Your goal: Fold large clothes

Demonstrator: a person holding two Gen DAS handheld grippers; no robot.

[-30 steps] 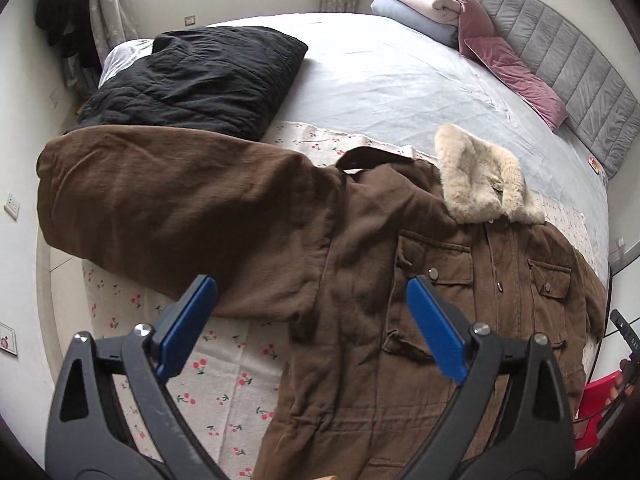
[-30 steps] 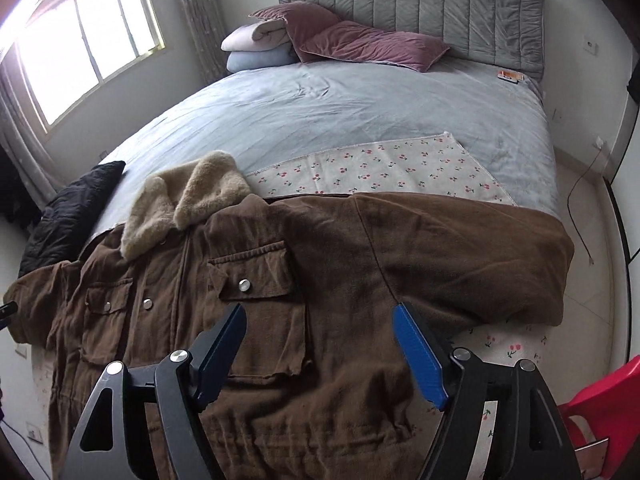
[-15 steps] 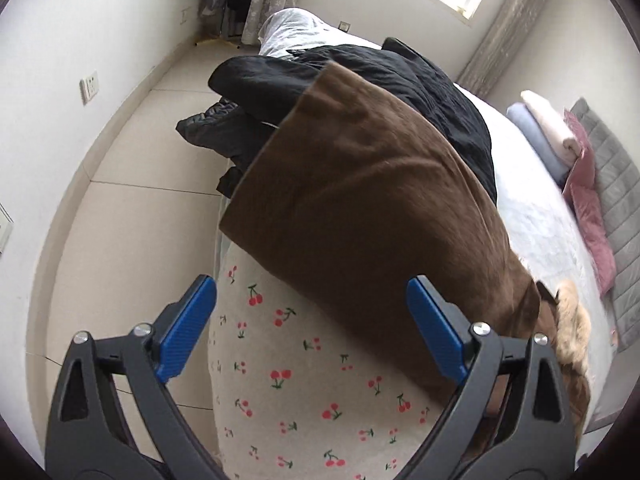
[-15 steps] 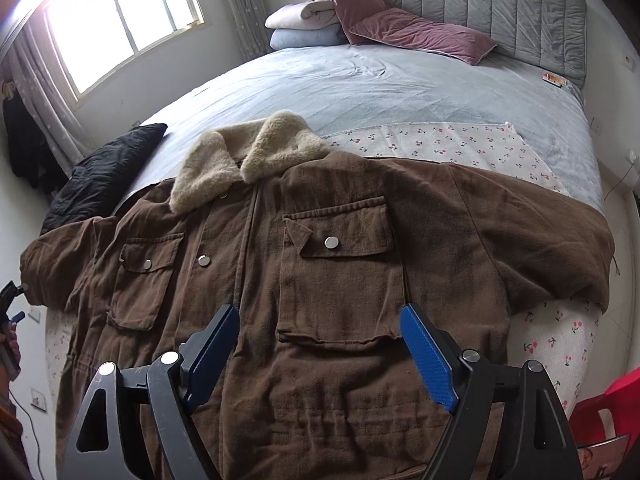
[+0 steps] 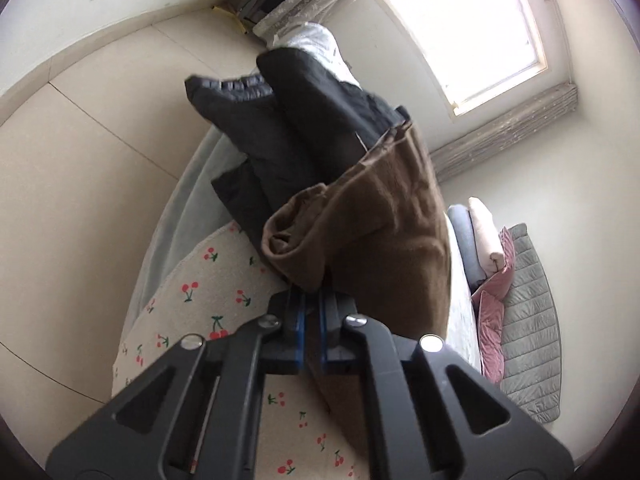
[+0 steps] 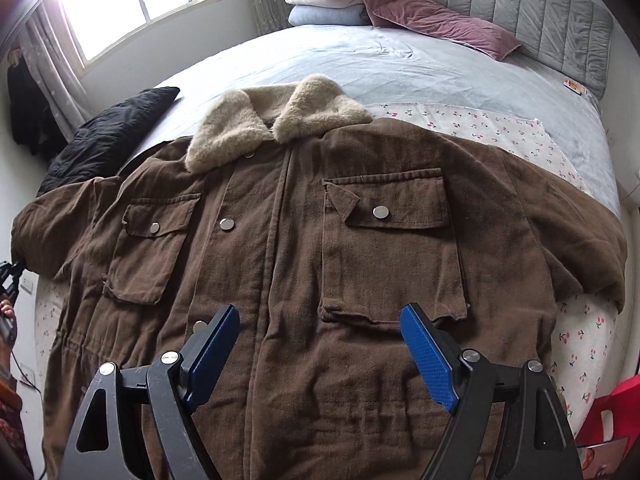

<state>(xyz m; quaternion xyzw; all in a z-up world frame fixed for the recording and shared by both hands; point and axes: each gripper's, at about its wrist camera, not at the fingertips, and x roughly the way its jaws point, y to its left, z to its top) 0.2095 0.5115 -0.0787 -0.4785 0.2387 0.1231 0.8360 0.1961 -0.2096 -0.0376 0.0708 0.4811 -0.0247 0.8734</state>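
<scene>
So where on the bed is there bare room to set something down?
Free: the grey sheet between the fur collar and the pillows. Crowded: the brown coat spans the foot end, the black jacket fills the window-side corner.

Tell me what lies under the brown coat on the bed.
Under the brown coat a cherry-print cloth shows at its edges, spread over the grey bedsheet. How far the cloth runs beneath the coat's body is covered. The left gripper pinches the coat's sleeve cuff.
</scene>
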